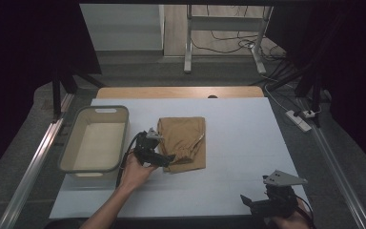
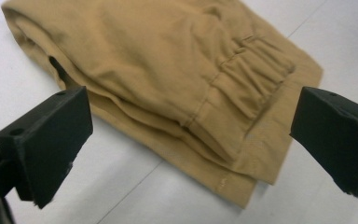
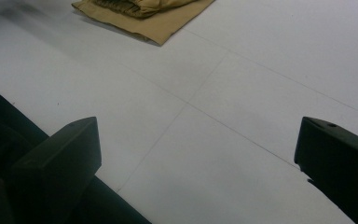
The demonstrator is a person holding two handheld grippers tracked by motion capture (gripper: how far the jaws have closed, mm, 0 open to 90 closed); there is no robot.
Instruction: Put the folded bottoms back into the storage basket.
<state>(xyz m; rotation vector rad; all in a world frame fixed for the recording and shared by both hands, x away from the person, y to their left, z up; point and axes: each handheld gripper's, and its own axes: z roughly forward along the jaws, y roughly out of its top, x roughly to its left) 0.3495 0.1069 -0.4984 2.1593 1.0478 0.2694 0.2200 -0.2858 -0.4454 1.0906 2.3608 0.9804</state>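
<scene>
The white table top [image 1: 248,138] lies bare across its whole right half, so a gripper could sweep freely there from the near edge to the far one. In the middle, the folded tan cloth trousers [image 1: 183,140] take up the ground, and the left gripper [image 1: 167,160], jaws wide apart, sits at their near left corner. Just left of that, the grey plastic tub [image 1: 71,143] walls off the table's left edge. The right gripper [image 1: 252,204] hangs open over bare near-right surface.
</scene>
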